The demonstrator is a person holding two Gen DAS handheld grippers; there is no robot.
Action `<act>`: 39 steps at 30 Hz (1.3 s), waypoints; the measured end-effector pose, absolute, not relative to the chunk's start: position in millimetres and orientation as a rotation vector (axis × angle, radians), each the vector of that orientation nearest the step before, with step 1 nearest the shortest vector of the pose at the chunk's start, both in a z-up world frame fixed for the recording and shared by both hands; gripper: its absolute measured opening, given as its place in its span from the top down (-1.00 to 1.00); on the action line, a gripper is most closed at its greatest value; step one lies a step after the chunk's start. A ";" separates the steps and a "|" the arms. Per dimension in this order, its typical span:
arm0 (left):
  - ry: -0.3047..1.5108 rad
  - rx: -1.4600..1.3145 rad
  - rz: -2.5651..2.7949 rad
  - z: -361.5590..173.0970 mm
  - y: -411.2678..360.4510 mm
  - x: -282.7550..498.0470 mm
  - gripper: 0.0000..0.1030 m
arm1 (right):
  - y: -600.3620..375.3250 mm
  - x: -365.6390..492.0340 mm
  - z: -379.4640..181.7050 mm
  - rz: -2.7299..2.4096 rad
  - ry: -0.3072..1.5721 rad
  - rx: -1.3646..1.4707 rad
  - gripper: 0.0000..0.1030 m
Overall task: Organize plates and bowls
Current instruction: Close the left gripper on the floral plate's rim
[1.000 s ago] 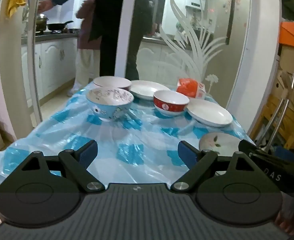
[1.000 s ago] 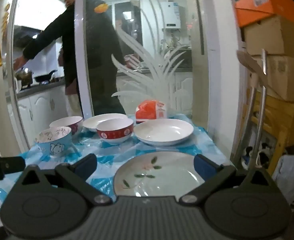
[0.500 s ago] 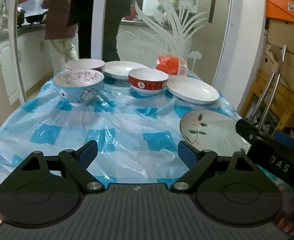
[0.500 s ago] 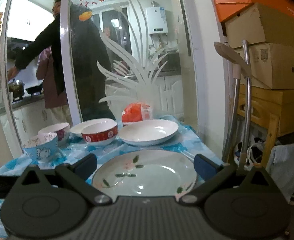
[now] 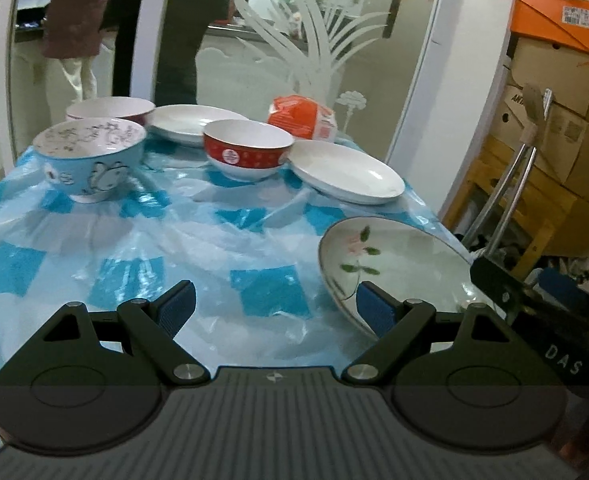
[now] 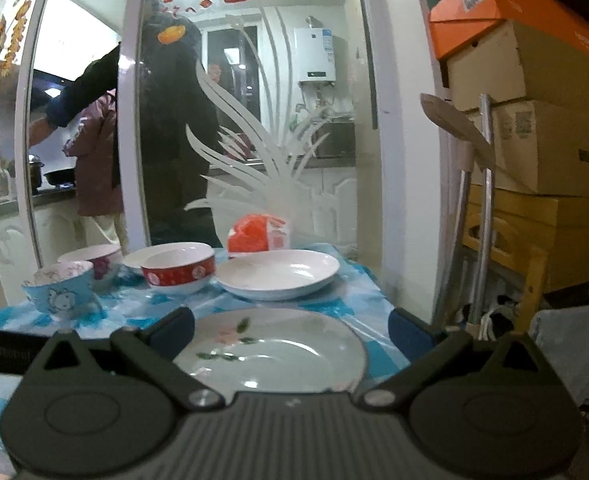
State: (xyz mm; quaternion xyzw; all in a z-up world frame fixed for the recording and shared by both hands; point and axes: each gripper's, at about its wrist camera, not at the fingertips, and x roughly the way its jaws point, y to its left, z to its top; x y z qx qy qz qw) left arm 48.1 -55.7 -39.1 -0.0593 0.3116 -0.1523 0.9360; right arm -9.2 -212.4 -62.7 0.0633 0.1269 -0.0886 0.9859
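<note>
A flowered plate [image 5: 390, 260] lies at the table's near right edge; it also shows in the right wrist view [image 6: 270, 350]. My right gripper [image 6: 290, 330] is open, its jaws either side of that plate, low over it. My left gripper [image 5: 272, 306] is open and empty over the cloth, its right finger at the plate's left rim. Behind stand a blue cartoon bowl [image 5: 90, 160], a red bowl [image 5: 248, 148], a pink-rimmed bowl [image 5: 110, 108] and two white plates [image 5: 346, 170] [image 5: 194, 118].
A blue-checked plastic cloth [image 5: 134, 240] covers the table. An orange packet [image 5: 302, 116] lies at the back by a frosted glass door [image 5: 294, 40]. Metal chair legs [image 5: 506, 184] and stacked cartons [image 5: 554, 120] stand right of the table. People stand behind the glass.
Both grippers have moved forward and lower toward the flowered plate, which looks larger and closer. The left view has swung right. Both stay open.
</note>
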 end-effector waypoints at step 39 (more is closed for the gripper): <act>0.703 -0.117 -0.433 -66.7 -70.6 92.5 -0.33 | -263.8 37.0 -82.6 -0.136 0.421 0.391 -0.71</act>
